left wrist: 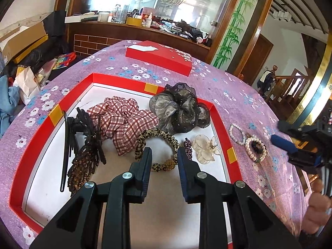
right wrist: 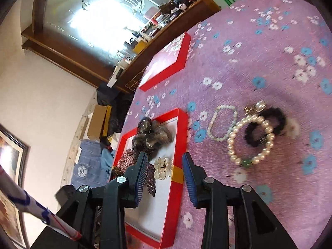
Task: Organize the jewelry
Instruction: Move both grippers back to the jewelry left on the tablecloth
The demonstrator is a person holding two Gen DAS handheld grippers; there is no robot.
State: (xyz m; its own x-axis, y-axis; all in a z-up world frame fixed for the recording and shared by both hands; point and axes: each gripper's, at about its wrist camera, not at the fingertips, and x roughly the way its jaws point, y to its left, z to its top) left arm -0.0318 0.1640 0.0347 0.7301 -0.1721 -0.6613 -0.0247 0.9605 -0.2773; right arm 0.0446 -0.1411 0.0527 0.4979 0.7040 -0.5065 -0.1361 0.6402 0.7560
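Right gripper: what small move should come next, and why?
Probably swing the right gripper, open and empty above the red box rim, over to the big pearl bracelet and lower onto it. That bracelet, the small pearl bracelet and the black scrunchie lie outside the box.

Light: I see bright daylight, blown-out glare on the mirror [left wrist: 161, 2] | Blur: my right view smears the tablecloth [right wrist: 269, 62] | Distortion: fisheye bends edges, dark corners.
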